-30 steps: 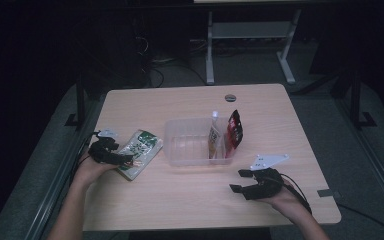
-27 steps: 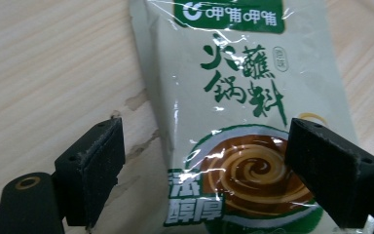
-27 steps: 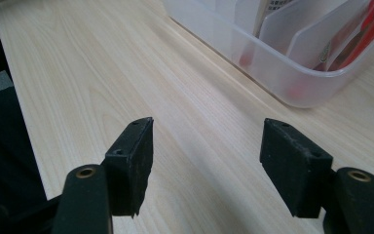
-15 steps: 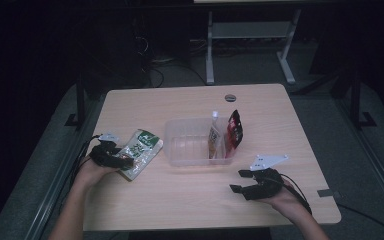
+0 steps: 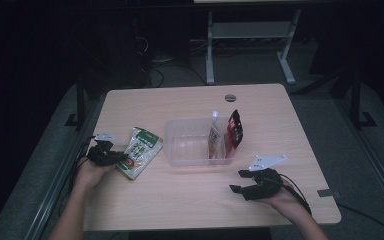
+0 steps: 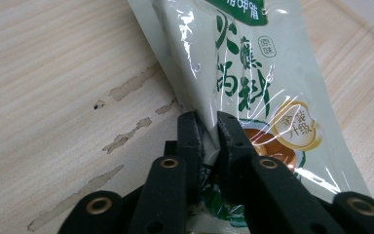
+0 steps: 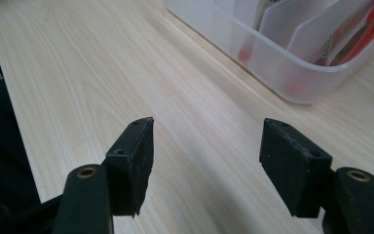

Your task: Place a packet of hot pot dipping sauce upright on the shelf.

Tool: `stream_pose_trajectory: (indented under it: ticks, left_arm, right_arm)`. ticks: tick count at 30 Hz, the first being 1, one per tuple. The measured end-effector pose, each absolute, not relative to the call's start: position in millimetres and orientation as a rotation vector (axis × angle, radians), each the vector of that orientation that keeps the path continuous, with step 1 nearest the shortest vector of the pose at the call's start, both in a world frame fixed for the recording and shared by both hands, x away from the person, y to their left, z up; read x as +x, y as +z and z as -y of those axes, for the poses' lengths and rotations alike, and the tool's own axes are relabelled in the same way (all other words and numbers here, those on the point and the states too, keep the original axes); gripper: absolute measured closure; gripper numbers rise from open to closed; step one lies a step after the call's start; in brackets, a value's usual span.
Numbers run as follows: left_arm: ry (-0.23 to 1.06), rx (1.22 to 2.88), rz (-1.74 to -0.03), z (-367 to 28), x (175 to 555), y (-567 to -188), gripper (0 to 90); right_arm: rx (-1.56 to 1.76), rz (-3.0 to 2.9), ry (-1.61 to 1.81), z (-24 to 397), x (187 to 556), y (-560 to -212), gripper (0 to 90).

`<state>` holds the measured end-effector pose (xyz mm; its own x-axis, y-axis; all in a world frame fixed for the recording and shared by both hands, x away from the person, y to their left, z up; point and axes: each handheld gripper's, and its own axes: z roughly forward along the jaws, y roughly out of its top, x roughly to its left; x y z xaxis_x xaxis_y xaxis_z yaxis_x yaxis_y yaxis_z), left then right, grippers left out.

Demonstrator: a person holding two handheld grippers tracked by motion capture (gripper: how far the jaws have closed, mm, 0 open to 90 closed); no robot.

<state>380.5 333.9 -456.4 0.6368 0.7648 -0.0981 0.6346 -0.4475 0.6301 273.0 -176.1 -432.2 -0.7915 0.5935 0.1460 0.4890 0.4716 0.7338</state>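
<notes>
Table (image 5: 190,200): pale wood, dark room | left tool (image 6: 208,141) just closed, pinching green packet (image 6: 243,73) | right tool (image 7: 207,165) agape, empty

High view overlooks the table (image 5: 190,200); gripper views skim it closely.

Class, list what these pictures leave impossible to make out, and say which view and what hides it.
- Pouch: left gripper view, top print cut by the edge, bottom hidden behind the left gripper.
- Bin: right gripper view, cut by the top and right edges.
- Packets in the bin: high view, labels too small and dim.
</notes>
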Motion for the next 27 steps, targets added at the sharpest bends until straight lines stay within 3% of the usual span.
stream_pose_trajectory:
  ticks: [5,27]
  left_arm:
    - [0.205,2.161,-1.101,-341,382,-457,89.8]
    - [0.101,2.106,-1.098,-377,350,-437,90.0]
  right_arm:
    - [0.939,-2.579,1.228,177,274,-433,36.7]
    - [0.978,-2.588,1.24,180,277,-432,37.9]
